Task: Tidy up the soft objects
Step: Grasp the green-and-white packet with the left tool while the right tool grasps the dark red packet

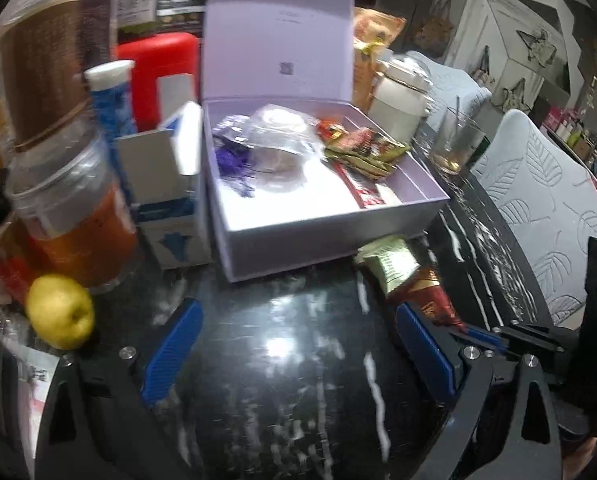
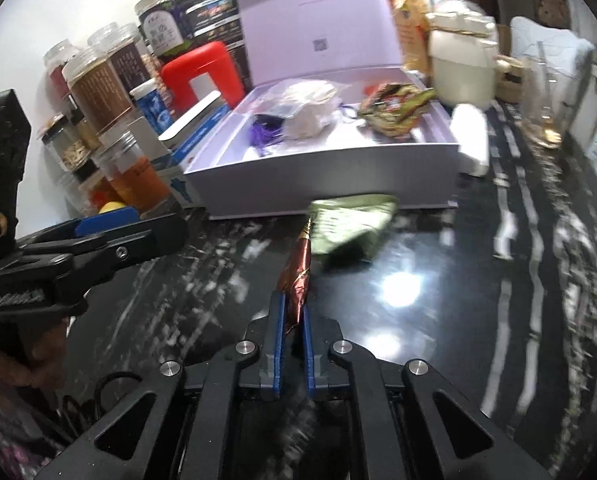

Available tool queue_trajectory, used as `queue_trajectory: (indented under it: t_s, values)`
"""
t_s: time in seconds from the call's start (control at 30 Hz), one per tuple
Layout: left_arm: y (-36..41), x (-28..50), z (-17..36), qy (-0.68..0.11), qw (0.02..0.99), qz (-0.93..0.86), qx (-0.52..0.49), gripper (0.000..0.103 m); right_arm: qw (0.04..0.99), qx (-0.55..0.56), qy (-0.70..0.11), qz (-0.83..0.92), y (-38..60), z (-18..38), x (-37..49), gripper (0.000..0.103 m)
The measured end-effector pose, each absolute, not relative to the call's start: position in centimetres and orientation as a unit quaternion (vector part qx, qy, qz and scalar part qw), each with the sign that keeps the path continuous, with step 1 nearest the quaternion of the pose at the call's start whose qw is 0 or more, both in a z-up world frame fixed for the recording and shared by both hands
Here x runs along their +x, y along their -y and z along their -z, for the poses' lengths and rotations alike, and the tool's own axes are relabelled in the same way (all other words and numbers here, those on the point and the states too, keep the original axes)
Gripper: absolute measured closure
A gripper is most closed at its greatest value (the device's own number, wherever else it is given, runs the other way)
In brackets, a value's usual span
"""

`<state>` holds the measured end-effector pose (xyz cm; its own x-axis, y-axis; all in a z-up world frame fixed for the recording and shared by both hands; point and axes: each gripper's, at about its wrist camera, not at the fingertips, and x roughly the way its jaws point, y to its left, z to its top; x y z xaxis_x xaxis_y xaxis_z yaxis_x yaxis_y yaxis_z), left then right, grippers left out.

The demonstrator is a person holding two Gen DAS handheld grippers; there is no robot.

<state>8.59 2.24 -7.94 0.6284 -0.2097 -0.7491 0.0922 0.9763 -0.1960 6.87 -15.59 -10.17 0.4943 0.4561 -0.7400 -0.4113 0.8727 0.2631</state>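
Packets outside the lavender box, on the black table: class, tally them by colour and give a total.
Green packet: 1
Brown-red packet, pinched in the right claw: 1
Total: 2

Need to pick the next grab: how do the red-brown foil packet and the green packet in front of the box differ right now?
The red-brown foil packet is pinched in the shut right gripper; the green packet lies free on the black table. The red-brown one looks narrow and crumpled, the green one broader and flatter. The green one lies closer to the lavender box. Both are soft wrappers outside the box.
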Motion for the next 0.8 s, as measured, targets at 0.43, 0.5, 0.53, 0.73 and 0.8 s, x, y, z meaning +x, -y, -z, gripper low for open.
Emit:
queue_trajectory:
  t_s: [0.43, 0.5, 0.53, 0.73, 0.8]
  values:
    - [5.1, 11.8, 10.0, -0.457, 0.876, 0.135, -0.067, 0.004, 0.885, 0.050, -0.435, -0.157, 24.1, 10.6, 5.9, 0.095]
    - [5.5, 12.6, 10.3, -0.459, 0.876, 0.129, -0.072, 0.004, 0.887, 0.043, -0.436, -0.143, 24.9, 10.7, 6.2, 0.095]
    - [5.6, 12.9, 10.5, -0.461, 0.875, 0.127, -0.073, 0.004, 0.889, 0.043, -0.435, -0.139, 25.2, 10.8, 6.3, 0.095]
    - [6.6, 15.3, 12.0, -0.485, 0.862, 0.123, -0.080, 0.011, 0.897, 0.012, -0.427, -0.110, 26.2, 10.6, 7.4, 0.095]
    - [7.1, 15.5, 12.2, -0.481, 0.866, 0.117, -0.073, 0.012, 0.896, 0.007, -0.430, -0.111, 26.3, 10.8, 7.8, 0.095]
